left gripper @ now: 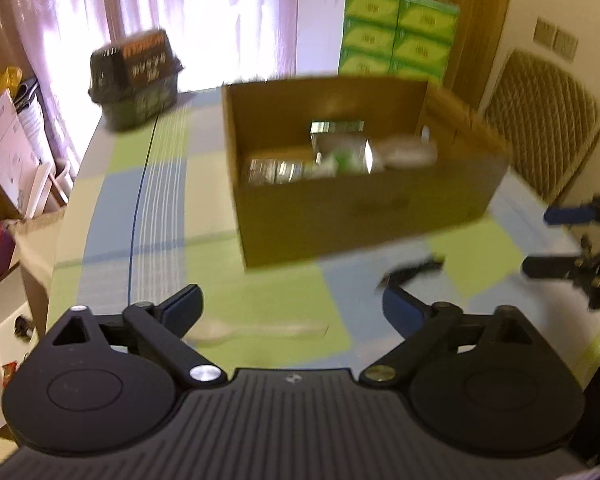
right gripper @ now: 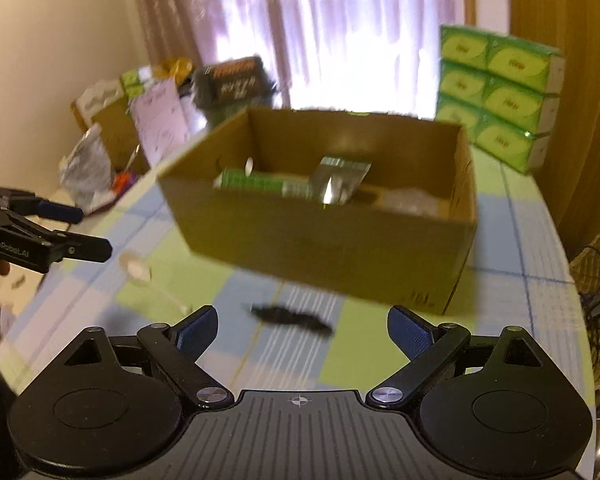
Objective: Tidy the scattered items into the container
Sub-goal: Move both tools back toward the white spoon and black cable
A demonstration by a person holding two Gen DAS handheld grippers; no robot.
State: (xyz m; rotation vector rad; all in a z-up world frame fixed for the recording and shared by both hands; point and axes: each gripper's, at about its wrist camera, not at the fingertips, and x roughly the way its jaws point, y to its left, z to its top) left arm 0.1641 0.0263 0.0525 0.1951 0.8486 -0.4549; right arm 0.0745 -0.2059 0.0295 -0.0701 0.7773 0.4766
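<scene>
An open cardboard box (left gripper: pixel 360 216) (right gripper: pixel 320 248) stands on the checked tablecloth, with silver packets (left gripper: pixel 340 148) and a green tube (right gripper: pixel 260 180) inside. In front of it lie a clear plastic spoon (left gripper: pixel 256 330) (right gripper: pixel 140 270) and a small black item (left gripper: pixel 414 270) (right gripper: pixel 292 316), blurred. My left gripper (left gripper: pixel 292 304) (right gripper: pixel 88 232) is open just above the spoon, holding nothing. My right gripper (right gripper: pixel 302 320) (left gripper: pixel 548 240) is open too, low over the table just short of the black item.
A dark lidded bin (left gripper: pixel 138 80) sits at the table's far left corner. Green tissue packs (left gripper: pixel 396 36) are stacked behind the box. A wicker chair (left gripper: pixel 540 132) stands to the right, and boxes and bags (right gripper: pixel 100 152) crowd the table's left side.
</scene>
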